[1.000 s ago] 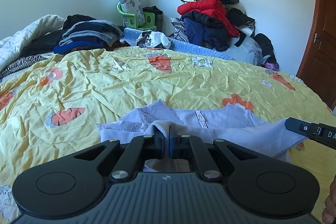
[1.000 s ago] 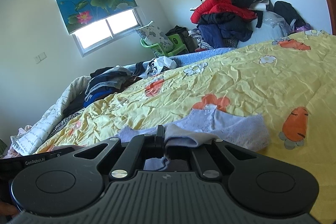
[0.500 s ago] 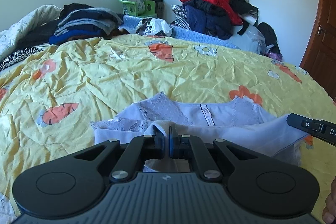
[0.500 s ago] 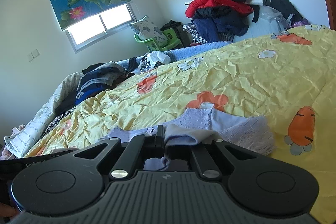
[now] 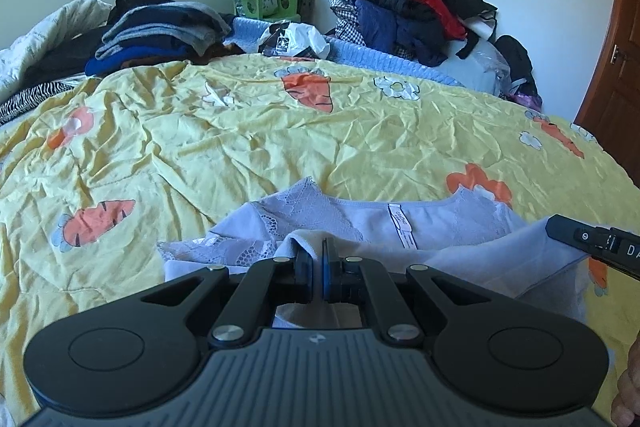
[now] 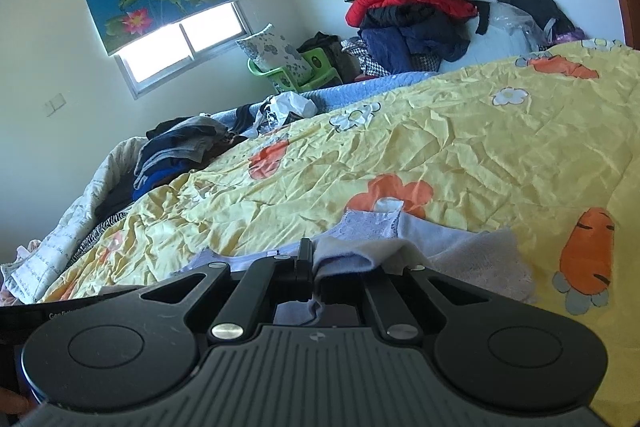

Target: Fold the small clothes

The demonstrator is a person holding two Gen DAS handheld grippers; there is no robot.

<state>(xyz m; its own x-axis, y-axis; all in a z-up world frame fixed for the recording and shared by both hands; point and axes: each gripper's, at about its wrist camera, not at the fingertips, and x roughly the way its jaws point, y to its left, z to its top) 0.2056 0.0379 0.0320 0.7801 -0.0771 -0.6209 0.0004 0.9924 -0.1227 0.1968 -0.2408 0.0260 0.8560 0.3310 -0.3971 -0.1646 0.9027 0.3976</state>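
step: mid-fold, lavender lace-trimmed garment on carrot quilt | left gripper clamped on near hem | right gripper clamped too | next: carry hem forward to lace edge, release

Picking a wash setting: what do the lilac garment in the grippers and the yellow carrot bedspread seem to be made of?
Lilac garment: looks like soft matte knit, probably cotton jersey, with openwork lace panels at the sides; it drapes limply from both grippers. Yellow bedspread: thin woven fabric with a slight sheen and many fine creases, possibly cotton or polyester; the look leaves that open.
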